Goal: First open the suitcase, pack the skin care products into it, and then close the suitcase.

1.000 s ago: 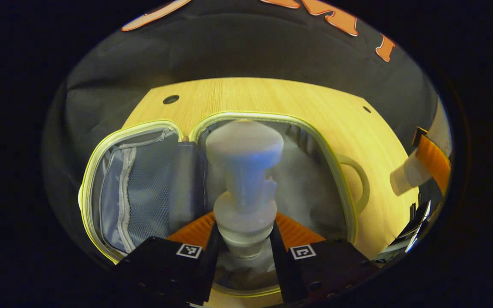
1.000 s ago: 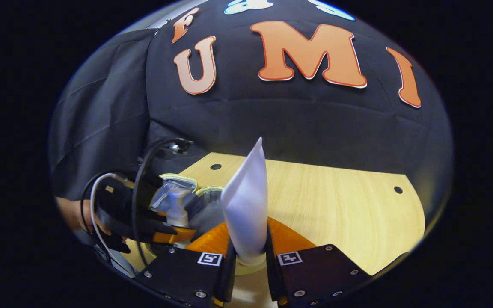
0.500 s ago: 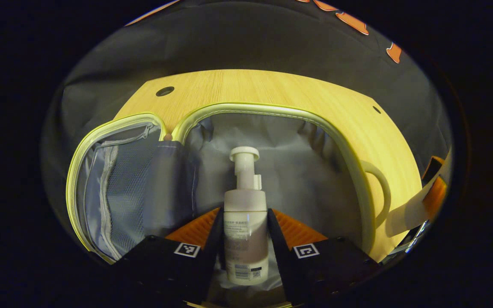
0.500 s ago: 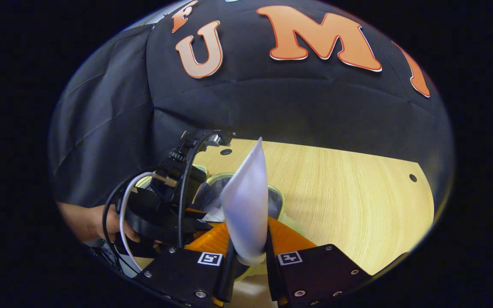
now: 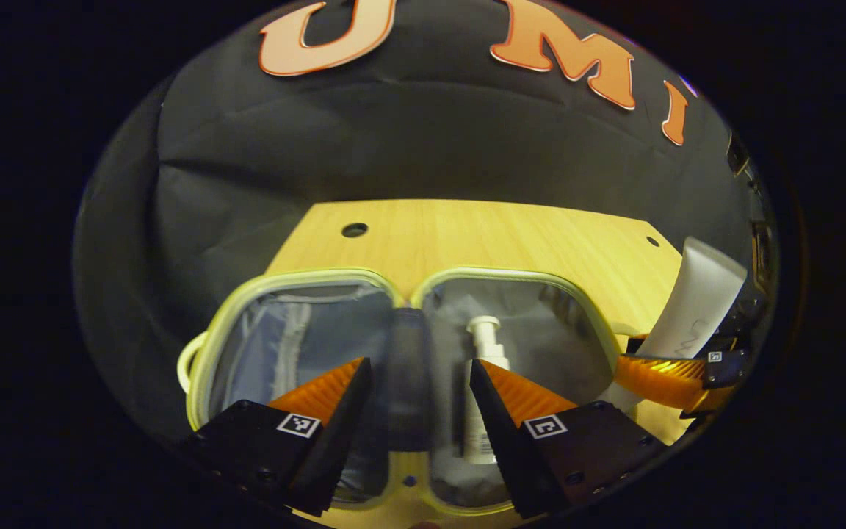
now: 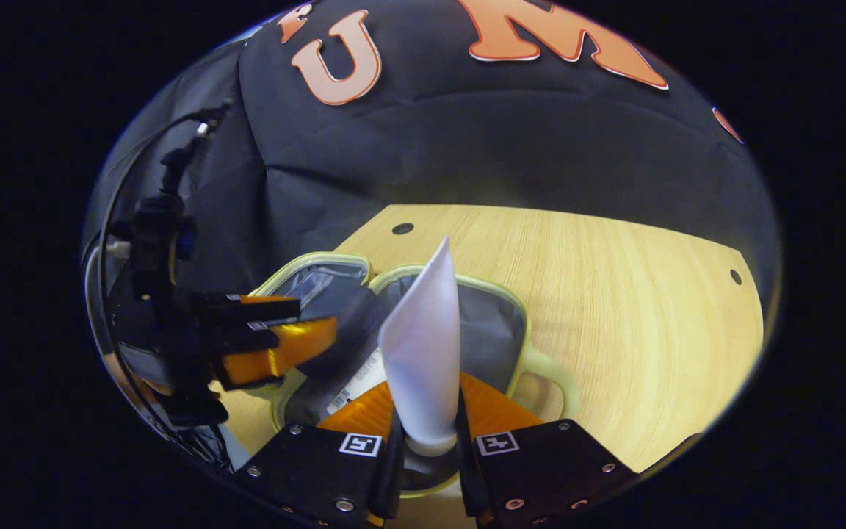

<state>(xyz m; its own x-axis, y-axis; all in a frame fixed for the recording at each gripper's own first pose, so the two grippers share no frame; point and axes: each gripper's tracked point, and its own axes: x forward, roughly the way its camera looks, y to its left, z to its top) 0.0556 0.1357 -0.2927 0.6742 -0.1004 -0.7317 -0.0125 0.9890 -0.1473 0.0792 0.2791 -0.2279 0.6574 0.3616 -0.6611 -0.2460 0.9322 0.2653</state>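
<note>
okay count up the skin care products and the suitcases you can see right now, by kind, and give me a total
Pump bottle, lying in the suitcase: 1
Squeeze tube, held in the right gripper: 1
Suitcase, open on the table: 1
Total: 3

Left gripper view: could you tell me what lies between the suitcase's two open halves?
In the left gripper view, a grey fabric divider stands between the halves of the suitcase.
</note>
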